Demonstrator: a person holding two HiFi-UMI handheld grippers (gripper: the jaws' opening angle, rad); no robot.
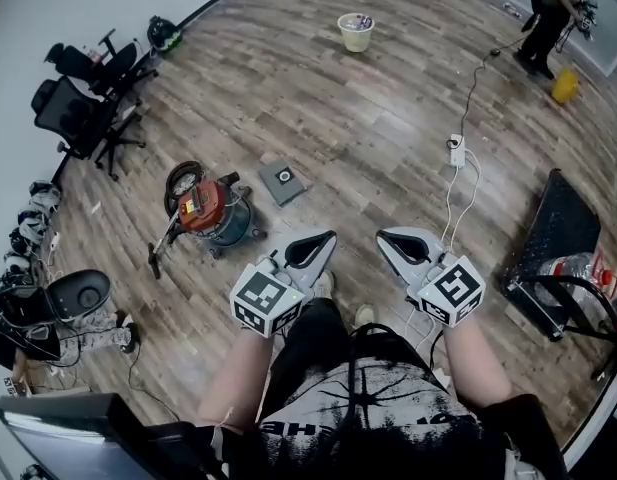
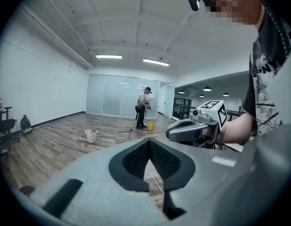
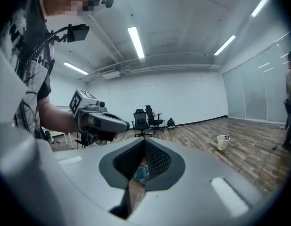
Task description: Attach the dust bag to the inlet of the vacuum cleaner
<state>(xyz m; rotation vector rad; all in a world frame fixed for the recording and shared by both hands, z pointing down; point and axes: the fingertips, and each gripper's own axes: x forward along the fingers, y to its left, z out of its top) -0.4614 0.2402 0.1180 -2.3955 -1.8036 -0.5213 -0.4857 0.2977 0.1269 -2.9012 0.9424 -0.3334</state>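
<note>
The vacuum cleaner point(image 1: 210, 211), a red-topped teal canister with a hose, stands on the wood floor left of my feet. The dust bag point(image 1: 283, 180), a flat grey square with a round hole, lies on the floor just right of it. My left gripper point(image 1: 331, 236) and right gripper point(image 1: 381, 235) hang side by side at waist height, both shut and empty, well above the bag. In the right gripper view the vacuum cleaner point(image 3: 141, 171) shows through the gap behind the shut right gripper point(image 3: 144, 142). The left gripper point(image 2: 148, 142) points across the room.
Black office chairs point(image 1: 83, 108) stand at the far left wall. A white bucket point(image 1: 355, 31) sits far ahead. A power strip point(image 1: 456, 151) with cables lies to the right, near a black cart point(image 1: 558, 243). Another person point(image 1: 553, 13) works at the far right beside a yellow container point(image 1: 563, 85).
</note>
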